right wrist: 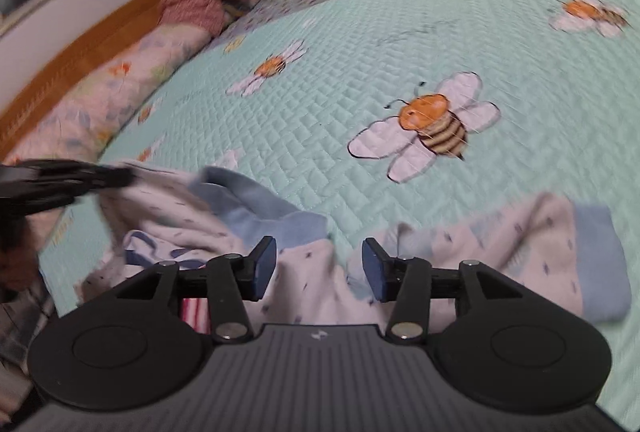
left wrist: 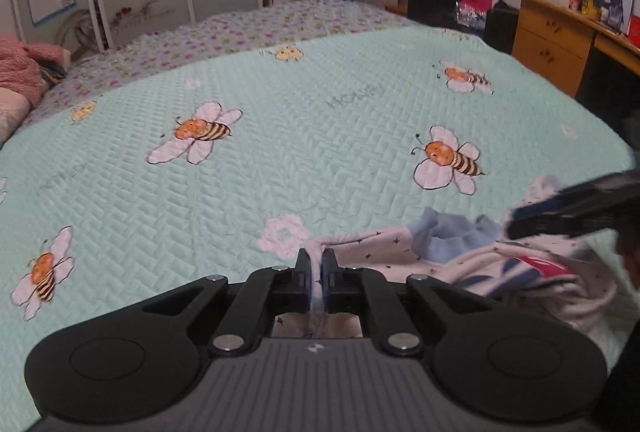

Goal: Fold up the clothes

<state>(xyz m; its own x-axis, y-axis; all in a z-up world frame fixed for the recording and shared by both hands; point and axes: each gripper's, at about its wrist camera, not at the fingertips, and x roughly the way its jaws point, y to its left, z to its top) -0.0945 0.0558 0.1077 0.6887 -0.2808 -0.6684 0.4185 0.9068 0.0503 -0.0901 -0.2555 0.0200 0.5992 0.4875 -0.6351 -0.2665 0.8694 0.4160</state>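
A small white garment (left wrist: 500, 272) with dark specks and light blue cuffs and collar lies crumpled at the near edge of the bed. My left gripper (left wrist: 317, 264) is shut on a pinched fold of its white fabric. The same garment (right wrist: 320, 272) spreads under my right gripper (right wrist: 319, 258) in the right wrist view. That gripper stands open over the cloth, its blue pads apart and not pressing on anything. A blue-cuffed sleeve (right wrist: 576, 252) stretches out to the right. The left gripper (right wrist: 108, 177) appears blurred at the left edge, the right gripper (left wrist: 560, 216) blurred at the right edge.
The bed is covered by a mint quilt (left wrist: 280, 151) with bee patterns. A pink blanket (right wrist: 196, 5) and flowered pillow (right wrist: 120, 79) lie by the wooden headboard (right wrist: 80, 47). A wooden desk (left wrist: 560, 39) stands to the right of the bed.
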